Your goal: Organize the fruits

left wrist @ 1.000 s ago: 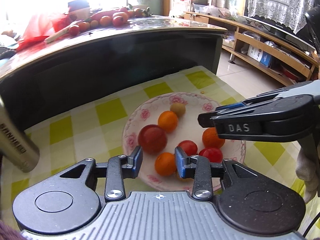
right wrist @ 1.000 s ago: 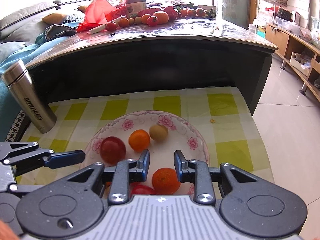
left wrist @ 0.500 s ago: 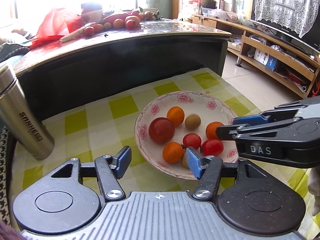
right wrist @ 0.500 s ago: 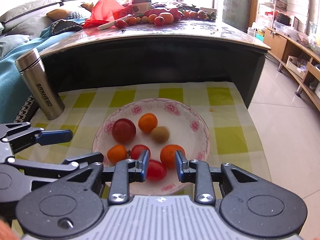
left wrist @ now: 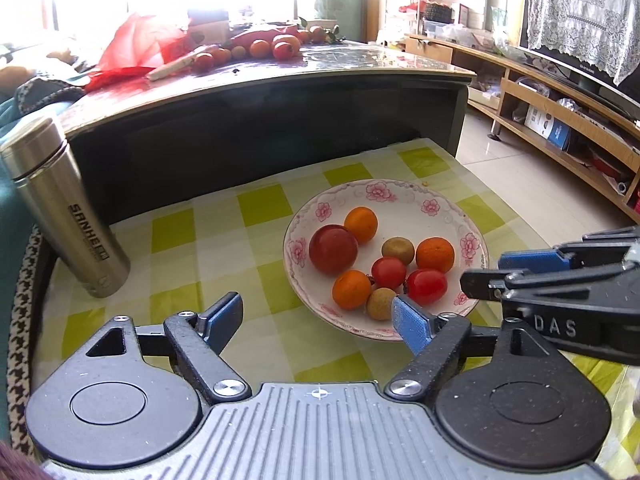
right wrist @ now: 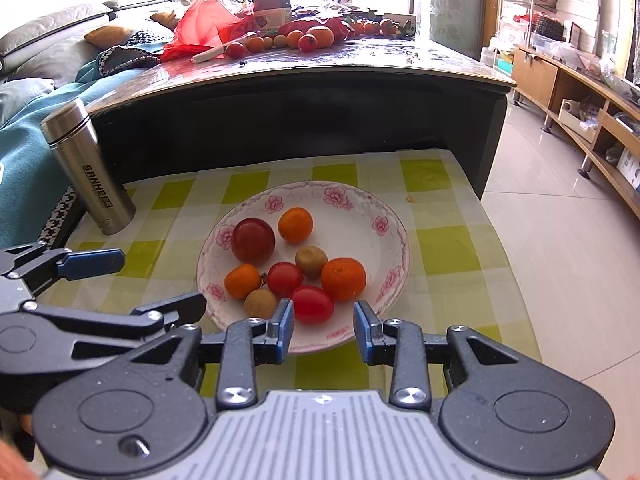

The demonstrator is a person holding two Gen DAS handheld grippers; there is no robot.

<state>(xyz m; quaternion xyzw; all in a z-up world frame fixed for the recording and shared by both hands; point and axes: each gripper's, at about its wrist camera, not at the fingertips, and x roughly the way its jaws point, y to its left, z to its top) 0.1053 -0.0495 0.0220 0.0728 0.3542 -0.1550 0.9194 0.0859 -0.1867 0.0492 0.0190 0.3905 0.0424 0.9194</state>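
A white plate with pink flowers (left wrist: 472, 216) (right wrist: 384, 212) sits on a yellow-checked cloth. It holds several fruits: a dark red apple (left wrist: 333, 249) (right wrist: 253, 240), oranges (left wrist: 435, 255) (right wrist: 343, 279), red tomatoes (left wrist: 427, 286) (right wrist: 312, 304) and small brown fruits (left wrist: 397, 251) (right wrist: 261, 303). My left gripper (left wrist: 318, 320) is open wide and empty, near the plate's front-left rim. My right gripper (right wrist: 324, 326) is open and empty over the plate's near rim; it also shows at the right of the left wrist view (left wrist: 520, 270).
A steel flask (left wrist: 66, 216) (right wrist: 90, 168) stands on the cloth to the left of the plate. Behind is a dark raised table (right wrist: 304, 92) with more fruit, a red bag and a knife. Tiled floor and wooden shelves lie to the right.
Both grippers have pulled back and up from the plate. The left gripper's jaws opened wide, and the right gripper's jaws opened somewhat; the fruits stay in the plate.
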